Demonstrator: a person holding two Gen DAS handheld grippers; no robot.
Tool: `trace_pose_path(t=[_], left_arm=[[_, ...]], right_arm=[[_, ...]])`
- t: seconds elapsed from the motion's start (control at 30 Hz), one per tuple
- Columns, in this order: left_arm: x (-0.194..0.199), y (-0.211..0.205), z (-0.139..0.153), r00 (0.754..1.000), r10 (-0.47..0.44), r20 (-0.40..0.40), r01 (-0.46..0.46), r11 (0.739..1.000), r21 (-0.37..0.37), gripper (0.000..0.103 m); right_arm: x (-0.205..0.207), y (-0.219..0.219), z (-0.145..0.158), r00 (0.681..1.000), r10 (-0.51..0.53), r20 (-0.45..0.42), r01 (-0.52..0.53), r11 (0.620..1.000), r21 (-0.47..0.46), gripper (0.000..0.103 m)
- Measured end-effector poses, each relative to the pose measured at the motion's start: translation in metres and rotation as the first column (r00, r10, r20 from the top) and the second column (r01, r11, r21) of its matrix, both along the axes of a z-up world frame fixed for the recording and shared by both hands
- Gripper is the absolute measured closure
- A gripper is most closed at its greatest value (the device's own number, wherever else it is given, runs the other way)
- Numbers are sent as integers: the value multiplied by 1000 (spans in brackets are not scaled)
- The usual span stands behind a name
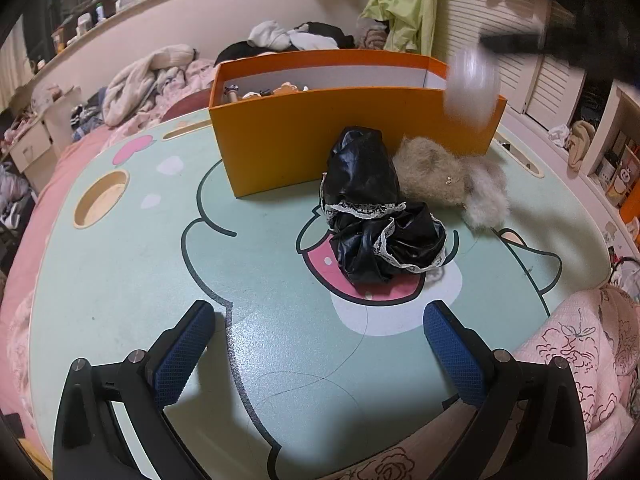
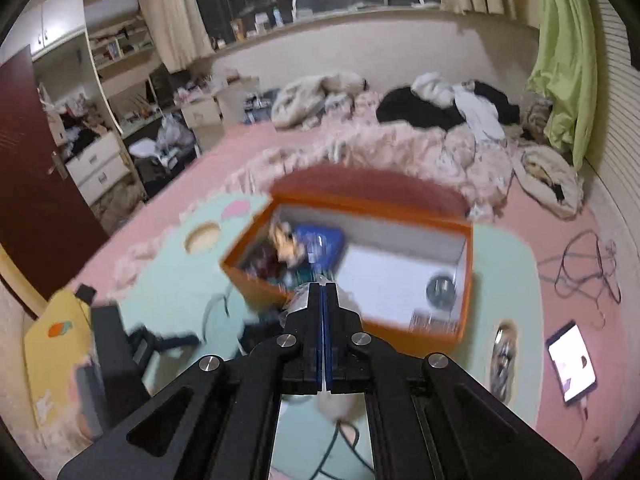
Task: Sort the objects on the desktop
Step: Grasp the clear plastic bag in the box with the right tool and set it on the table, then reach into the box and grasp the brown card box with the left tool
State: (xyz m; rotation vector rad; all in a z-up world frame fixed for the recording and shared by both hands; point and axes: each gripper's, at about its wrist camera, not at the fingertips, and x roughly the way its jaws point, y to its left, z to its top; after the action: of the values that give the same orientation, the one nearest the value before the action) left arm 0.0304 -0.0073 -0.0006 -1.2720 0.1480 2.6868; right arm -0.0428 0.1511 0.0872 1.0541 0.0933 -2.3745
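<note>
Spread wide, left gripper (image 1: 316,344) hovers over the table (image 1: 120,280); right gripper (image 2: 324,292) is clenched above the orange box (image 2: 400,216).

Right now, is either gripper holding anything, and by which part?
Left gripper is open and empty. Right gripper is shut on a pale blurred object, pinched near its top; what it is cannot be told.

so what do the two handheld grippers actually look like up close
Both match. The left gripper has black angular arms, round silver pivot pins and blue cross-hatched pads. The right gripper has the same black linkage, silver pins and thin blue pad edges. No cables or sleeves show.
</note>
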Motion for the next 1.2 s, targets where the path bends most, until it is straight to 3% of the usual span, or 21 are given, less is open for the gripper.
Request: trace_pose_path(t=[0.17, 0.23, 0.3, 0.4, 0.47, 0.63, 0.73, 0.83, 0.87, 0.93, 1.0, 1.03, 1.13, 1.2], left_arm=[[0, 0, 0, 1000, -1, 0, 1, 1000, 1, 0], [0, 0, 0, 1000, 0, 0, 0, 1000, 0, 0], [0, 0, 0, 1000, 0, 0, 0, 1000, 0, 0], [0, 0, 0, 1000, -1, 0, 1, 1000, 0, 0], [0, 0, 0, 1000, -1, 0, 1, 1000, 0, 0], [0, -1, -1, 1000, 1, -1, -1, 1000, -1, 0], [1, -2, 0, 1000, 11, -4, -11, 1000, 1, 0], [3, -6, 2, 1000, 19, -16, -19, 999, 33, 2], [4, -10, 4, 1000, 21, -23, -20, 998, 56, 5], [6, -13, 10, 999, 29, -41, -26, 996, 81, 26], [7, -11, 25, 998, 22, -66, -15, 994, 110, 40], [5, -8, 38, 997, 2, -78, 10, 988, 155, 46], [-15, 9, 80, 992, -98, -77, 117, 941, 317, 50], [-49, 30, 102, 985, -171, -2, 158, 904, 398, 52]], right_arm=[[-13, -13, -57, 997, -45, 68, 41, 998, 52, 102], [-9, -16, -69, 996, -28, 90, 26, 999, 33, 102], [2, -13, -67, 997, -43, 56, 43, 999, 11, 101], [32, -2, -53, 995, -82, -62, 81, 996, -25, 74], [60, 8, -47, 985, -106, -137, 101, 994, -47, 35], [91, 27, -68, 972, -179, -155, 173, 984, -51, 33], [80, 25, -94, 972, -215, -96, 219, 975, 26, 33], [69, 13, -106, 969, -205, -138, 219, 971, 95, 30], [67, 12, -109, 969, -202, -140, 216, 972, 97, 30], [62, 13, -116, 970, -203, -137, 216, 972, 88, 28], [56, 14, -123, 969, -207, -135, 219, 972, 85, 26], [56, 16, -121, 969, -205, -136, 218, 972, 84, 26], [52, 17, -128, 969, -204, -141, 217, 972, 86, 25], [53, 19, -128, 969, -202, -145, 215, 973, 83, 25]])
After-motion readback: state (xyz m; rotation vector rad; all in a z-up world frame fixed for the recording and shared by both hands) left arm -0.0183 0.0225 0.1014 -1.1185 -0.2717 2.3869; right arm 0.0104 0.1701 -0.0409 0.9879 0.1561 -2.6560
